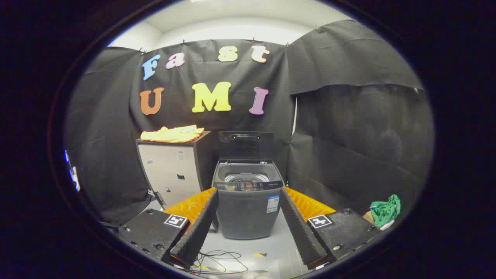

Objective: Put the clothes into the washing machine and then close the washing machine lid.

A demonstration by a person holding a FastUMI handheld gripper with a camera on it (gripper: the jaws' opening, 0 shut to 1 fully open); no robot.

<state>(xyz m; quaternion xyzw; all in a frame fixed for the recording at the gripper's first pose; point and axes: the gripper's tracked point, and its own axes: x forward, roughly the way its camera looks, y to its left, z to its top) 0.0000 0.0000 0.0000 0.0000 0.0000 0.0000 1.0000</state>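
No text is legible: the washing machine (248,201) sticker and cabinet (170,174) labels are too small.

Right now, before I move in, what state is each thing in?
Dark grey top-loading washing machine: lid up, drum exposed.
Flat black washer lid: raised upright against the back.
Yellow folded clothes: lying on the cabinet, untouched.
Grey-fronted cabinet: door closed.
Hand-held gripper: fingers open, holding nothing.
Green crumpled cloth: bunched beside the gripper.

We see our tool (248,224): two ridged black fingers (199,228) backed with orange, black blocks with screws and square black-and-white markers (176,221).
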